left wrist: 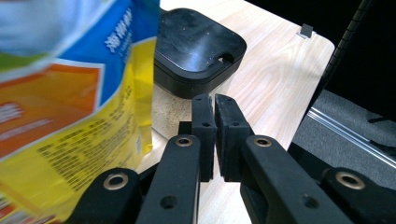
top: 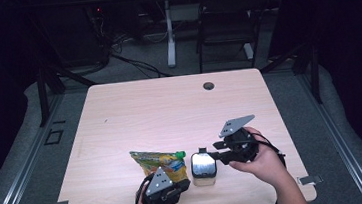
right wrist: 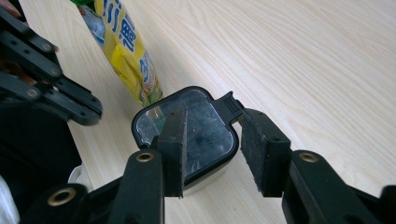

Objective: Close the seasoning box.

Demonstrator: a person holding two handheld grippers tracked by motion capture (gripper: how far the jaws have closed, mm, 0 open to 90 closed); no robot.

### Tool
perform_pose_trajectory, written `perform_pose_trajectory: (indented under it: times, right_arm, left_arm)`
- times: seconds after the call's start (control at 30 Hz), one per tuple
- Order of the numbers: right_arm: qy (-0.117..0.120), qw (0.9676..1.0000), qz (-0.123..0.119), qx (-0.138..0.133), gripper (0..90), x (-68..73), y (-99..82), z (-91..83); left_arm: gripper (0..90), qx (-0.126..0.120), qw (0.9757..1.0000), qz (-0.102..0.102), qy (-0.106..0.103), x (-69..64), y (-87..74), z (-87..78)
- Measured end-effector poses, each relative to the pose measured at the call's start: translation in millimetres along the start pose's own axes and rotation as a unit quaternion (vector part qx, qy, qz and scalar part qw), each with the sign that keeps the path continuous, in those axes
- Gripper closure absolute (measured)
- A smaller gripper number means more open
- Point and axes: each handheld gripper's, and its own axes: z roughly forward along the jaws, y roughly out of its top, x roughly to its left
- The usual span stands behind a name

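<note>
A: Where did the right gripper (right wrist: 212,154) stand?

B: Over the small square container with the black lid (top: 203,166), near the front edge of the pale wooden counter (top: 169,108); its jaws were set wide at either side of the lid's tab, and I could not tell whether the pads pressed on it.

A: And the left gripper (left wrist: 215,135)?

B: Its jaws were nearly shut, with only a slit between the pads and nothing in it; it sat just beside the yellow and blue printed foil snack pouch with a green cap (top: 160,160), which lay on the counter immediately left of the container.

A: What could have gone wrong from there?

B: The container looked light and sat close to the counter's front edge; I judged that a lift by the tab alone might have tipped or dragged it rather than opening the lid, since nothing steadied its base; the pouch, slack and slippery by the look of it, might have been nudged into the container by the left gripper.
</note>
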Motion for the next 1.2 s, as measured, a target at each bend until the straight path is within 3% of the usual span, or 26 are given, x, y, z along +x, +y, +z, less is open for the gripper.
perform_pose_trajectory:
  times: [0.43,0.7,0.93,1.2]
  right_arm:
    - [-0.011,0.9999,0.007,-0.011,60.1,-1.2,-0.2,-3.2]
    - [-0.016,0.9996,0.010,-0.019,59.7,-1.7,-0.2,-3.8]
    - [-0.020,0.9994,0.016,-0.025,59.5,-1.6,0.0,-3.8]
    - [-0.026,0.9990,0.021,-0.030,58.8,-2.1,-1.3,-3.7]
  left_arm:
    - [86.0,-0.011,0.9996,0.009,0.025,10.5,1.4,-41.5]
    - [84.0,-0.019,0.9980,0.002,0.061,25.1,-7.7,-72.2]
    - [83.2,-0.035,0.9945,-0.023,0.096,48.0,-19.2,-103.1]
    - [81.6,-0.043,0.9899,-0.037,0.129,69.4,-27.6,-121.2]
